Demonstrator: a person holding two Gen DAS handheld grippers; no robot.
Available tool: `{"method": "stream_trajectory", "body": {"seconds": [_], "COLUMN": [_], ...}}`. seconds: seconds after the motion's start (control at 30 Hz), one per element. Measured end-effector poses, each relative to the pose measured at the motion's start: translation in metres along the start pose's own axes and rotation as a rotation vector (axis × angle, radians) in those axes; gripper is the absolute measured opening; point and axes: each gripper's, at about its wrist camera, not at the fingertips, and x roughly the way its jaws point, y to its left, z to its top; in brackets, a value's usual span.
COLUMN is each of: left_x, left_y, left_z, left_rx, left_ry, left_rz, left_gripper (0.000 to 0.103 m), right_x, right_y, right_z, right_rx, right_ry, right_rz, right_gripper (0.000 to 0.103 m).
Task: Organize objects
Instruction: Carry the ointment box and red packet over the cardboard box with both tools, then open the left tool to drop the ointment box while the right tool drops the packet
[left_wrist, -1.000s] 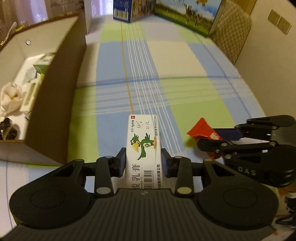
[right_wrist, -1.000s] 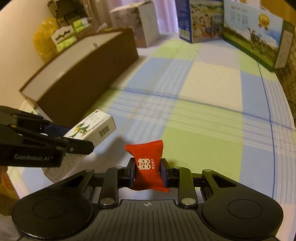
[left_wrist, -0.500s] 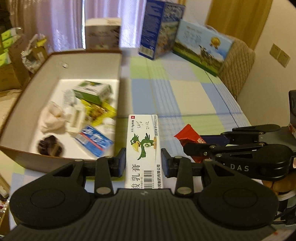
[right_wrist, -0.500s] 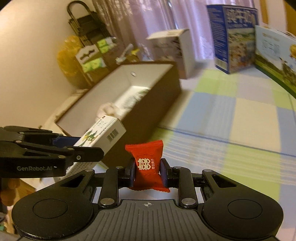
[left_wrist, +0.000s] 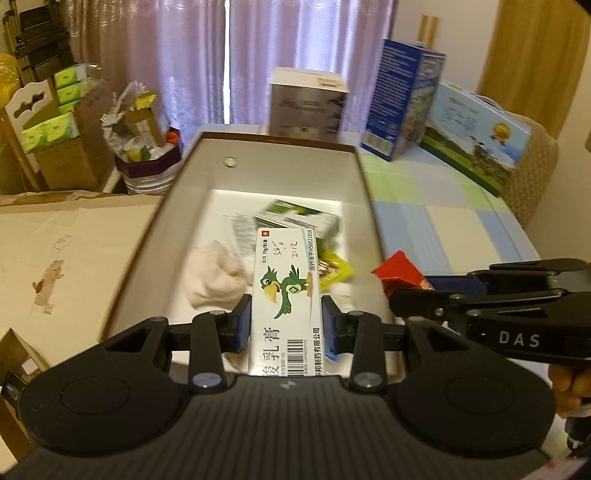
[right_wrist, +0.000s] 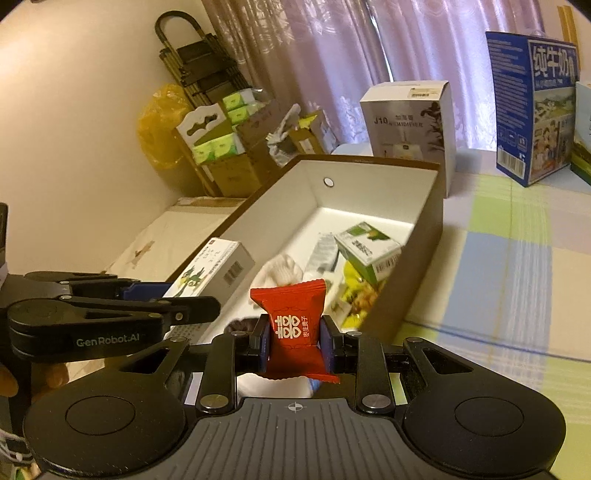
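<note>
**Both grippers loaded above the open box**

A checked tablecloth in blue, green and cream covers the table. On its left part stands a long open box, brown outside and white inside, with a small round hole in its far wall. Beyond it, at the far edge, stand a grey-white carton just behind the box, a tall blue milk carton to the right of that, and a landscape-printed box at the far right.

Inside the open box lie a crumpled pale cloth at the near left, a green-and-white carton toward the far right, a silver blister strip beside it, a yellow packet near the right wall, and a dark lump at the near end, partly hidden.

The left gripper is clamped on a white ointment box printed with a green bird; the box sticks forward between the pads, over the near half of the open box. The right gripper is closed on a red candy wrapper, held upright over the box's near right corner. The two grippers hang side by side, near each other, neither load touching the contents below.
</note>
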Motion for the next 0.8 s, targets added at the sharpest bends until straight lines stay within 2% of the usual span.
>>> {"method": "stream_trajectory", "body": {"seconds": [0.43,0.73,0.8], "left_x": [0.059,0.085,0.089], "left_y": [0.059,0.074,0.077], "left_z": [0.023,0.033,0.036], "left_rx": [0.008,0.022,0.030], "left_ry": [0.055,0.082,0.075], "left_rz": [0.048,0.031,0.018], "left_gripper": [0.033,0.033,0.038], "right_x": [0.053,0.068,0.070], "right_y": [-0.004,-0.010,-0.011], "right_z": [0.023,0.032,0.035], "right_rx": [0.024,0.050,0.054], "right_ry": [0.021,0.027,0.024], "right_rz": [-0.118,-0.168,-0.175], "right_gripper": [0.024,0.024,0.025]}}
